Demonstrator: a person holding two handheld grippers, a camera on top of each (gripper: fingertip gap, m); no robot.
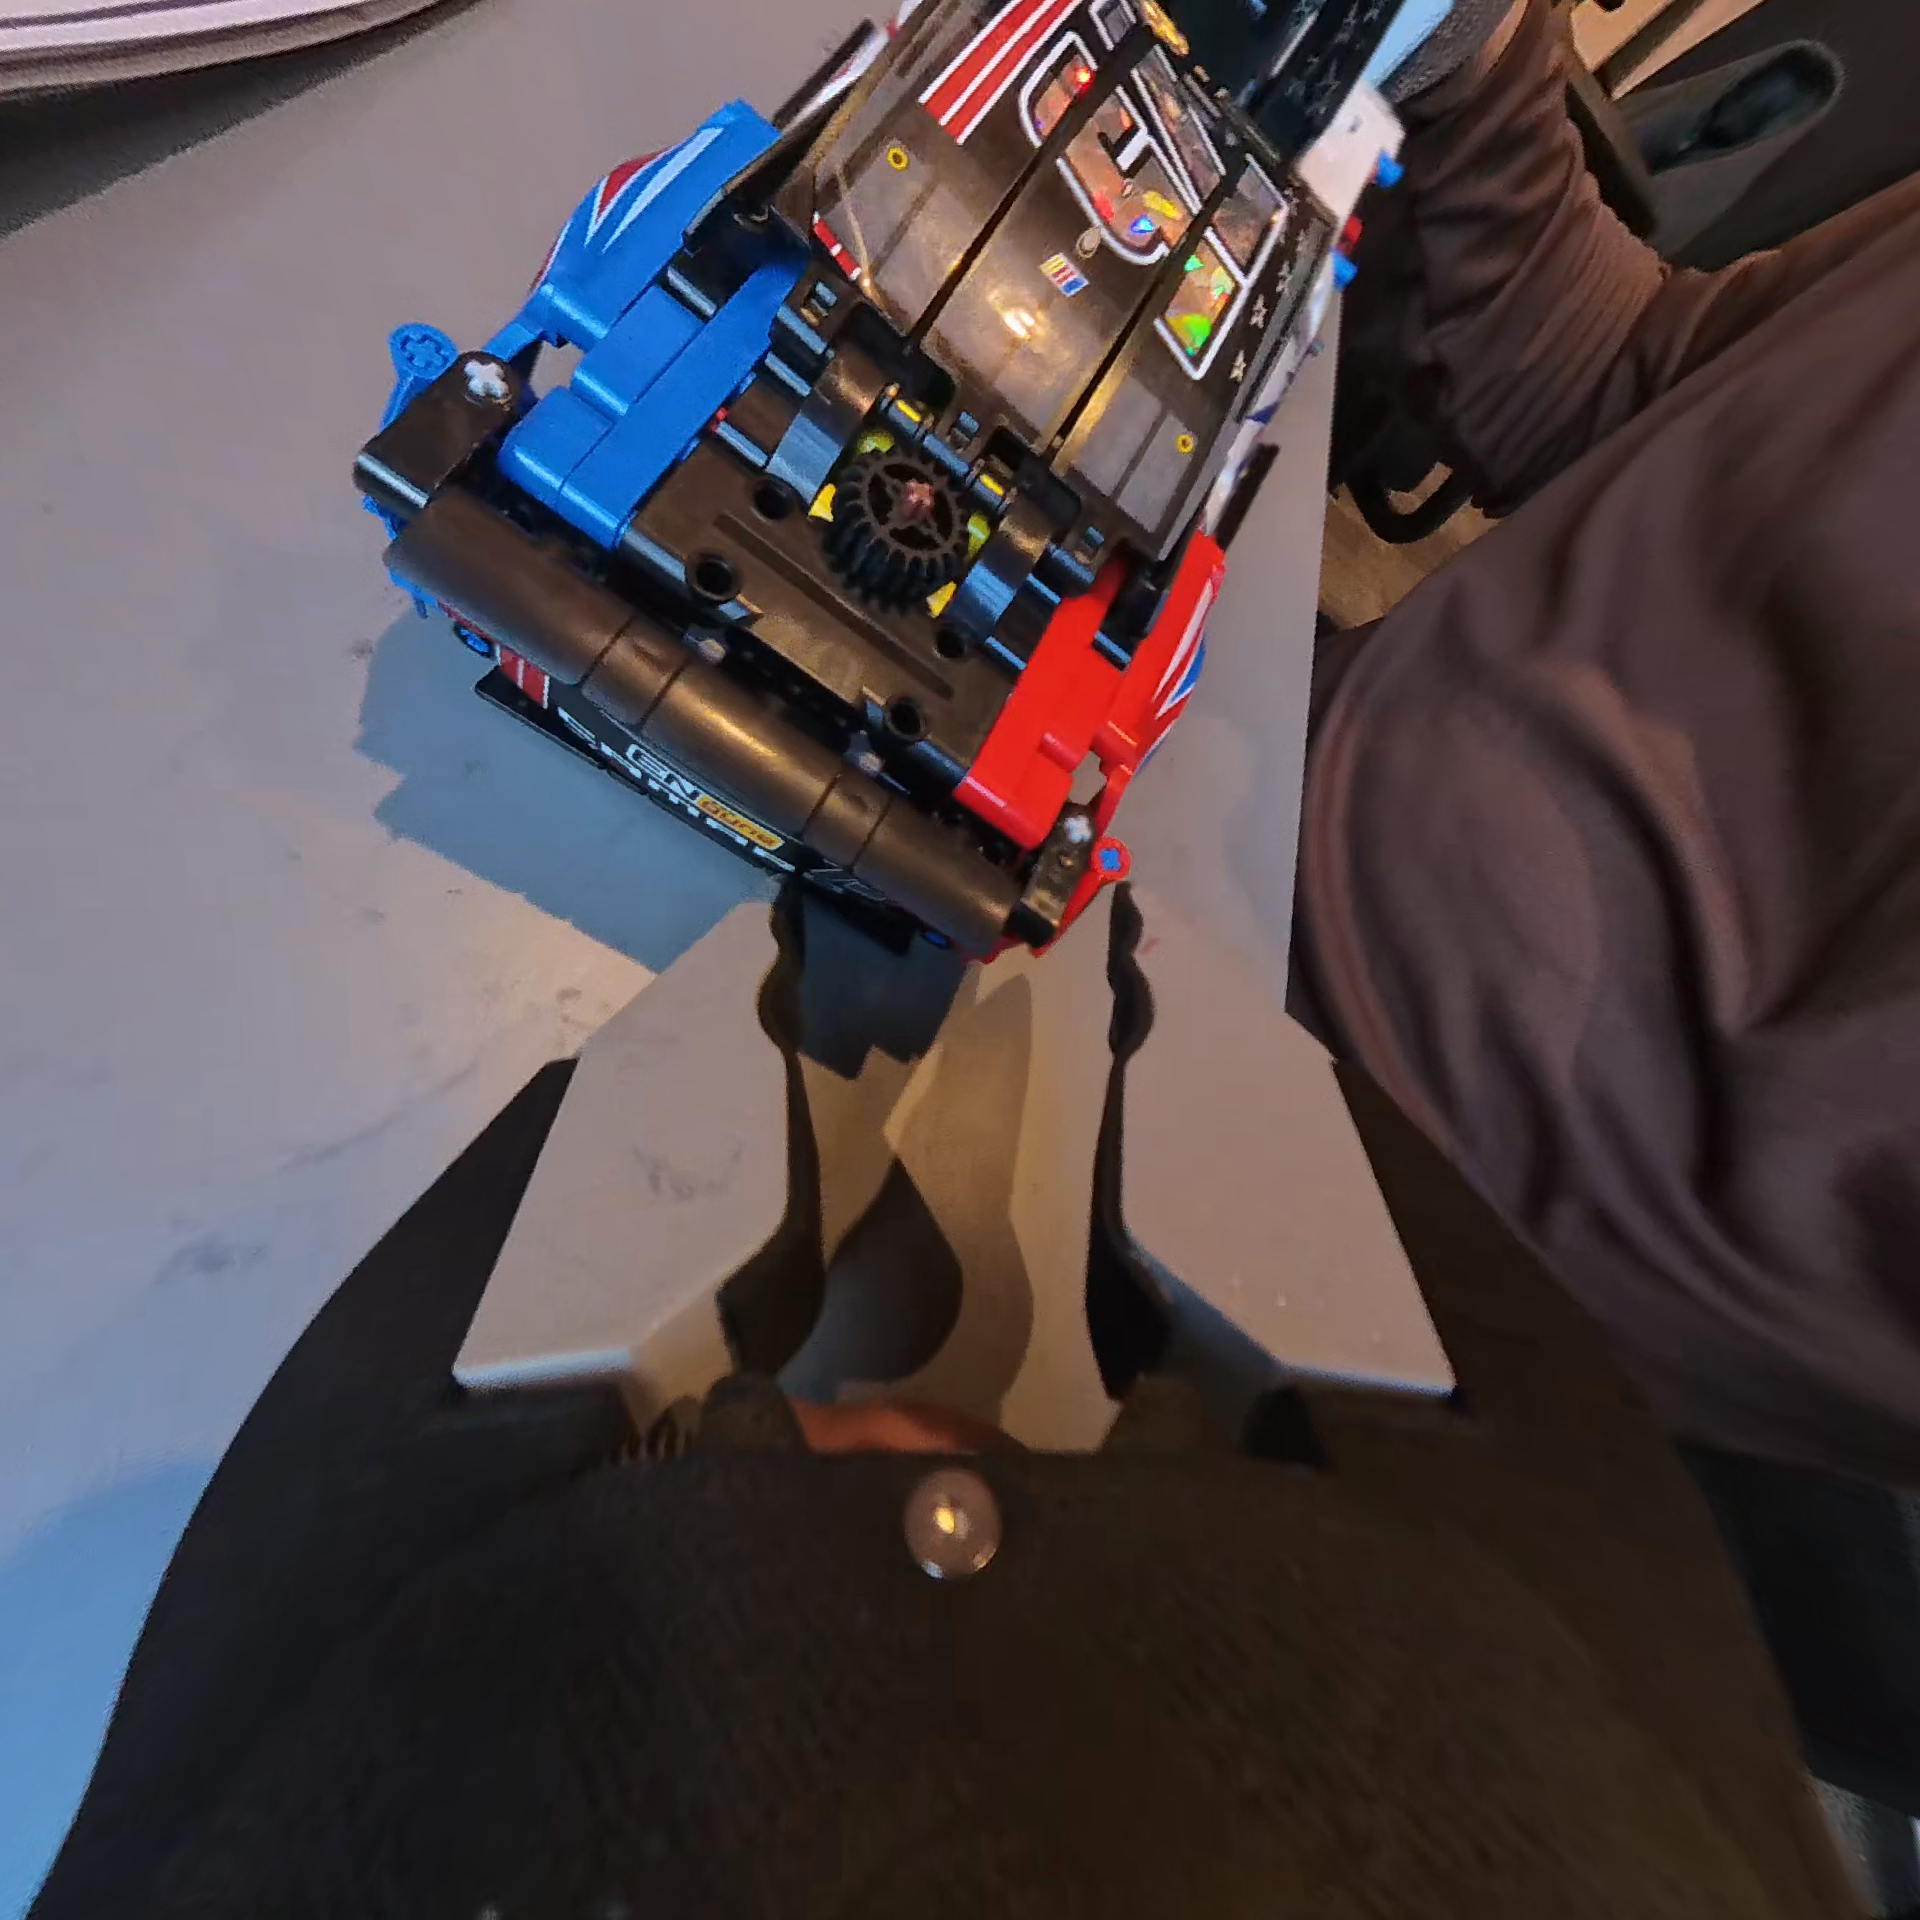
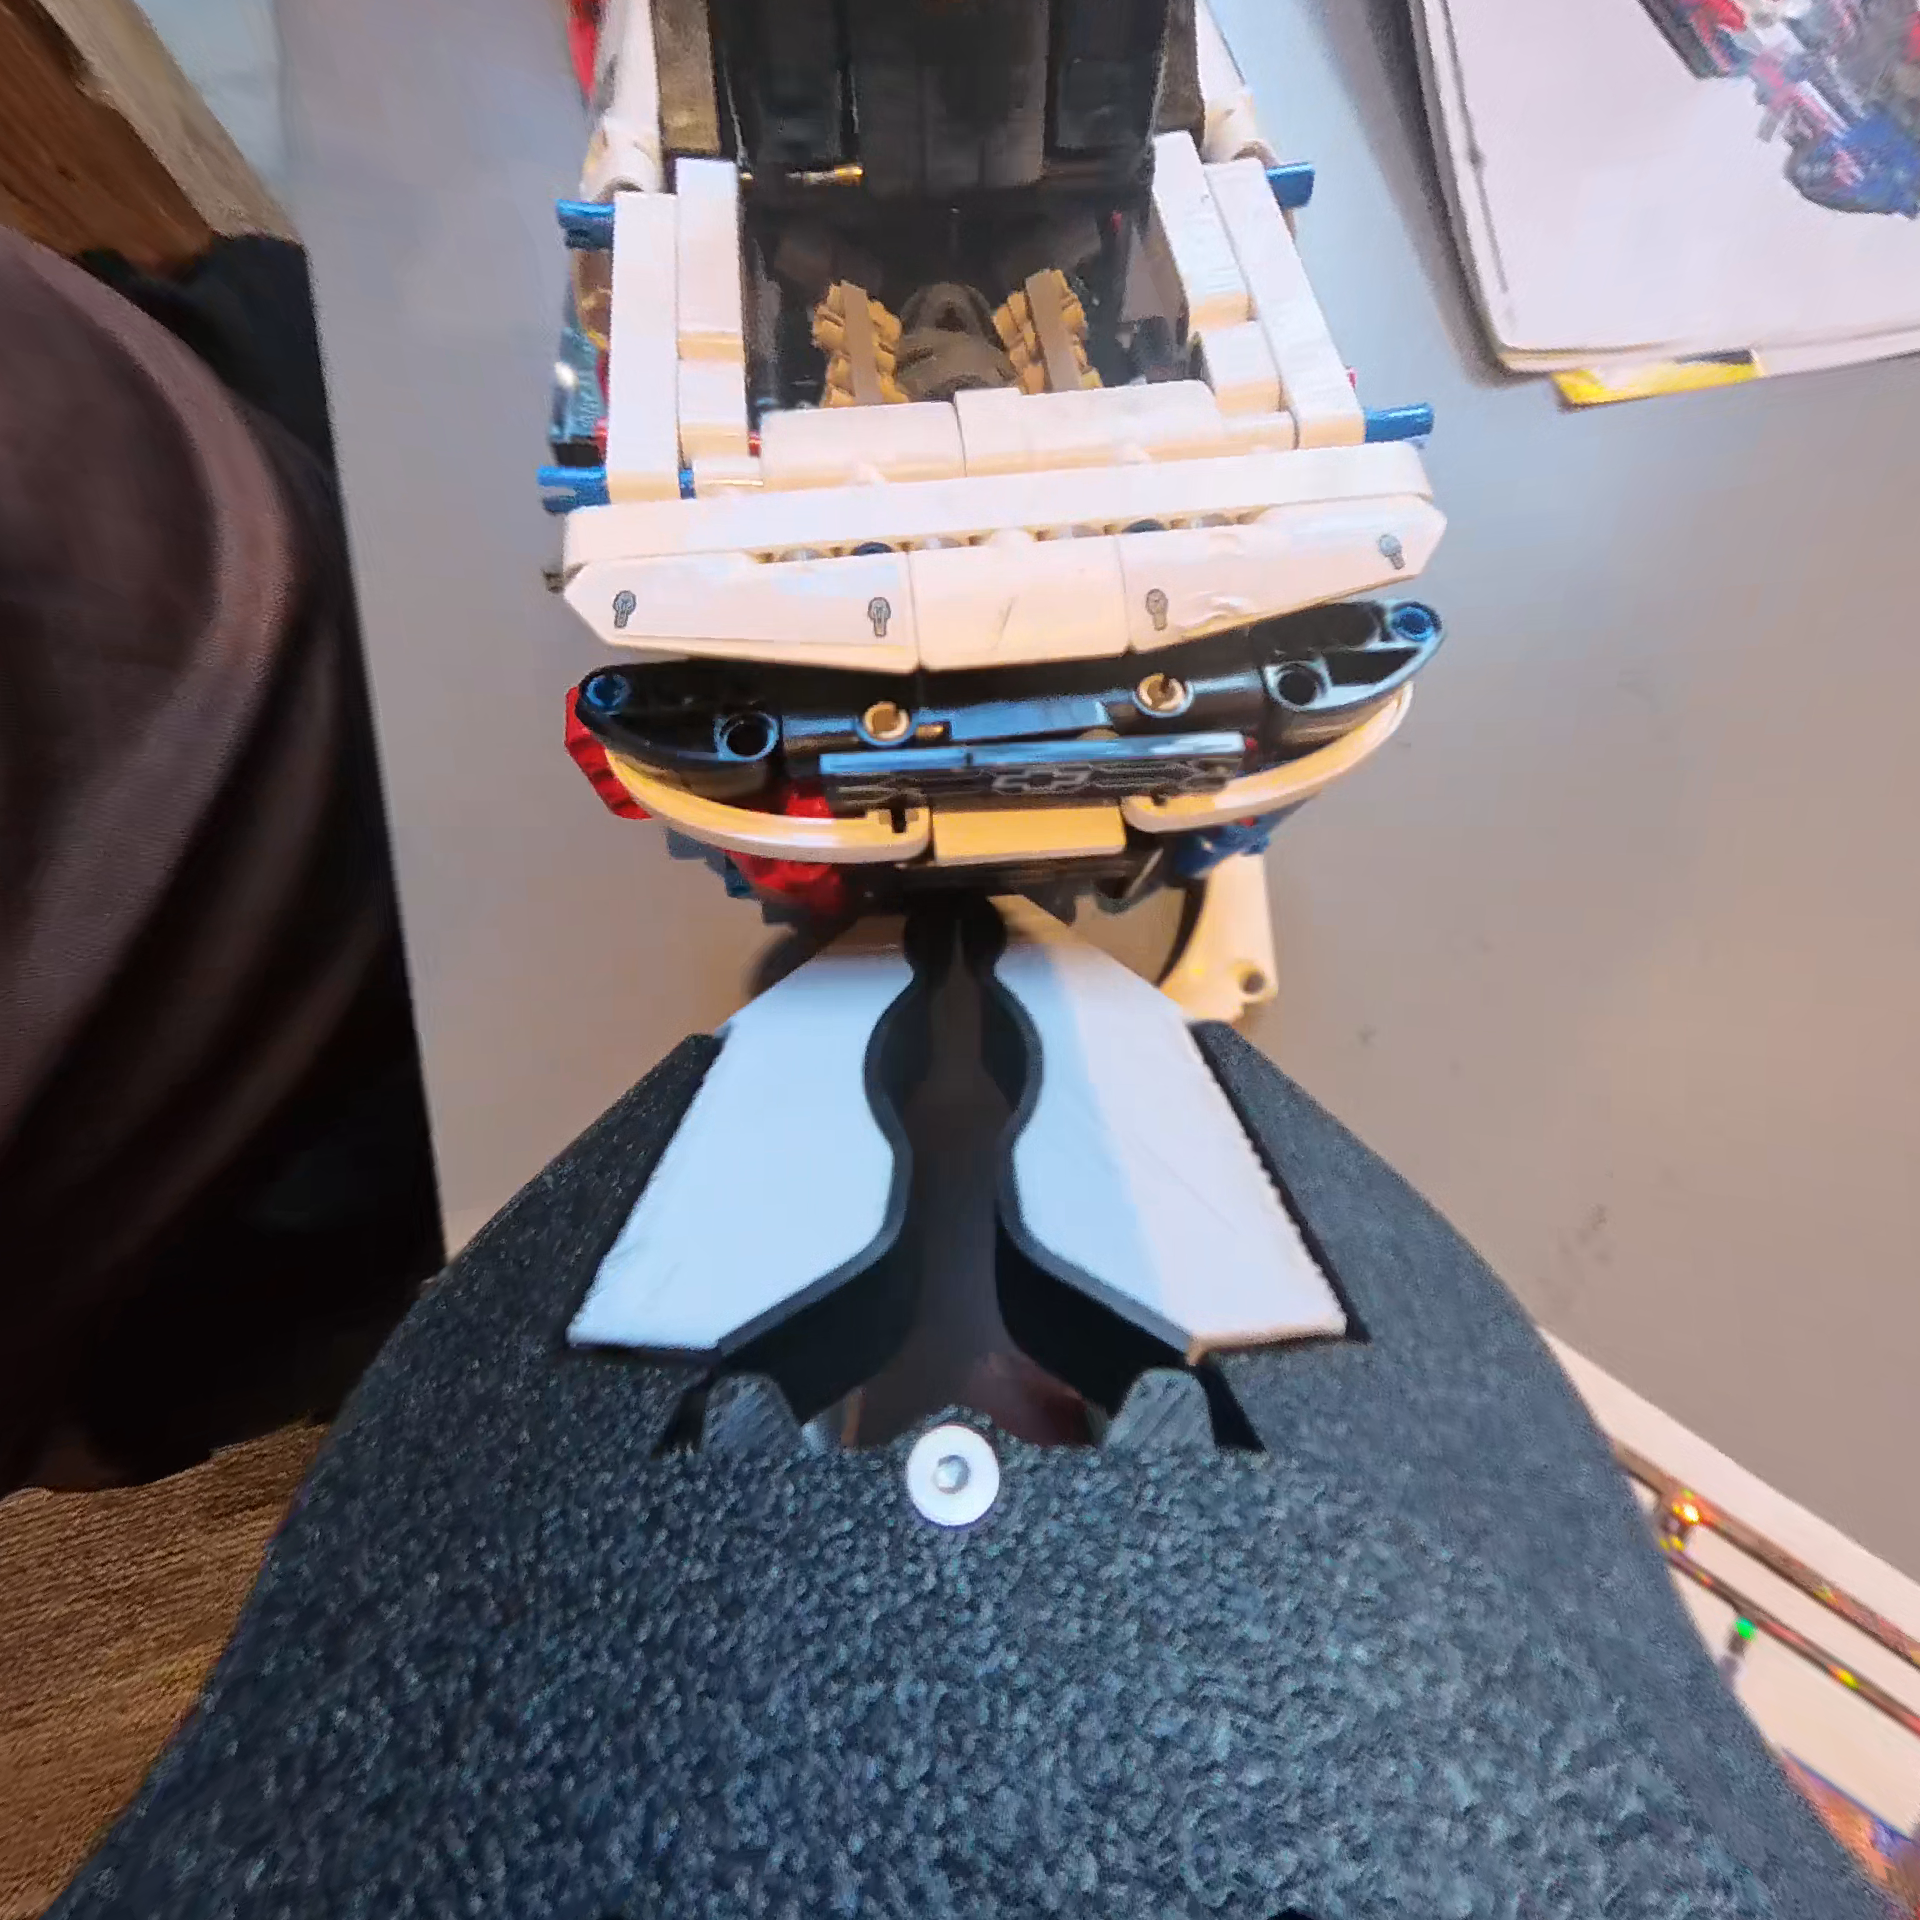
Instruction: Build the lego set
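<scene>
Lego car [image 1: 831, 499], one, gripped at opposite ends by two tools.

Likely home hobby desk: grey tabletop [image 2: 1662, 831], instruction booklets [image 2: 1662, 208], carpet floor [image 2: 104, 1610].

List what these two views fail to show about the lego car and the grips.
- Left wrist view: the left gripper meets the lego car beneath its black end; contact hidden.
- Right wrist view: the right gripper tips vanish under the car's white end.
- Both views: car's far half cropped.
</scene>
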